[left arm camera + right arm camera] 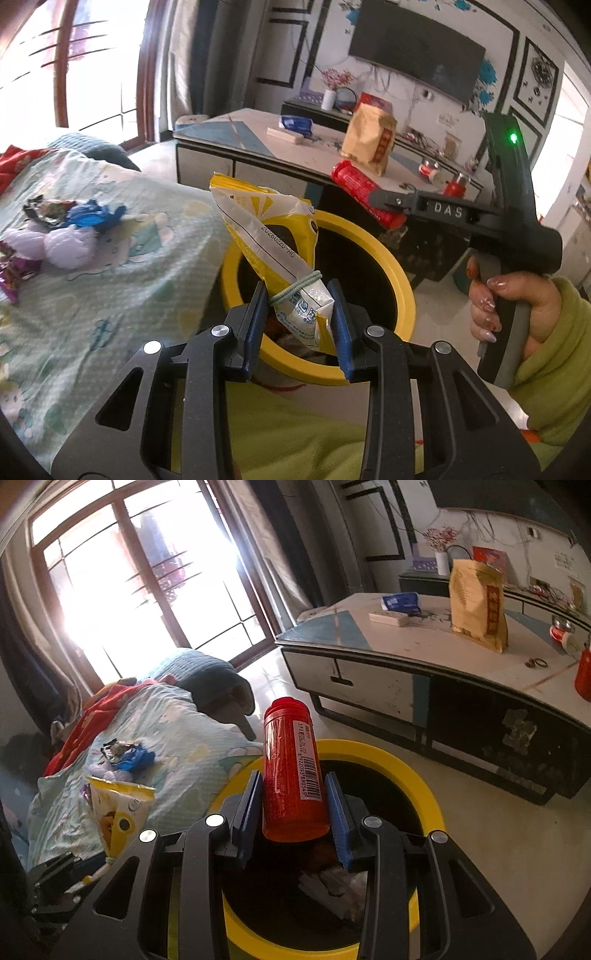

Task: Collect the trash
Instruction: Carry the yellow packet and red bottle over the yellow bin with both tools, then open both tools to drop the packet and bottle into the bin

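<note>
Both loads hang right over the yellow bin (406, 771), ready to drop. The left hand-held gripper (299, 314) pinches a yellow snack bag (273, 236) by its tied neck, and the right hand-held gripper (295, 808) clamps a red bottle (291, 764) upright so it falls straight in.

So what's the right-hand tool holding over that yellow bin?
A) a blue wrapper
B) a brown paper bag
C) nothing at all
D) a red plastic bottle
D: the right tool is clamped on a red bottle with a barcode label, held above the yellow bin; the brown bag stands on the cabinet.
</note>
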Tool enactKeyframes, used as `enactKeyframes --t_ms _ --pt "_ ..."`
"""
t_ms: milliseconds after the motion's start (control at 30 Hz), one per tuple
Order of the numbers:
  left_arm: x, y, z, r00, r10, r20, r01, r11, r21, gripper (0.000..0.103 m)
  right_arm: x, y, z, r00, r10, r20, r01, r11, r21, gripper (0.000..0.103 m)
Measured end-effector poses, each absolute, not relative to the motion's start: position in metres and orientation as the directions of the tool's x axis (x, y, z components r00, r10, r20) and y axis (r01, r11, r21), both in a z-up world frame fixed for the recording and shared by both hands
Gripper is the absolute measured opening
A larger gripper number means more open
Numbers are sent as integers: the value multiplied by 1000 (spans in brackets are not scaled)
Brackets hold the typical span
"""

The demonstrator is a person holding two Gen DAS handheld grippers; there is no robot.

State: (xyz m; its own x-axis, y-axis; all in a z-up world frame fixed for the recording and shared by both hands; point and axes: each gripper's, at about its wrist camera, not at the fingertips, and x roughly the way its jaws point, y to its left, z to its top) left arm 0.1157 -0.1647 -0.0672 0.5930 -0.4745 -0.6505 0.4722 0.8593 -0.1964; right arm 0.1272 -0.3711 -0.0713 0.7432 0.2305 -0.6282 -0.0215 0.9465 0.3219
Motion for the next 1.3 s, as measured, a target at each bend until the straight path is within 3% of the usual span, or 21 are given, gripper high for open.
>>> enactKeyframes --t_ms 667,700,767,833,933,1067,1300 --pt "143 -208 -104 493 -459 -739 517 838 -176 31 142 -392 -103 682 267 -681 55 910 411 34" --pt "143 -208 -104 494 -461 -737 515 838 -179 33 142 -393 -104 682 263 -682 62 909 412 36" --pt "142 -204 -102 505 -467 -726 508 841 -188 55 142 -395 -104 688 248 -682 79 908 410 47" --pt "139 -201 -98 523 -477 -707 505 841 -194 60 141 -396 -104 691 242 -681 86 908 409 48" --pt "134 -195 -89 554 -487 -676 502 842 -195 79 140 -395 -102 697 226 -680 91 914 396 49" --pt "128 -189 -78 602 -484 -635 491 852 -183 90 137 -390 -96 718 195 -668 87 927 364 57" --pt "120 -175 -64 658 -464 -593 462 871 -168 92 132 -386 -85 749 161 -643 74 944 323 67"
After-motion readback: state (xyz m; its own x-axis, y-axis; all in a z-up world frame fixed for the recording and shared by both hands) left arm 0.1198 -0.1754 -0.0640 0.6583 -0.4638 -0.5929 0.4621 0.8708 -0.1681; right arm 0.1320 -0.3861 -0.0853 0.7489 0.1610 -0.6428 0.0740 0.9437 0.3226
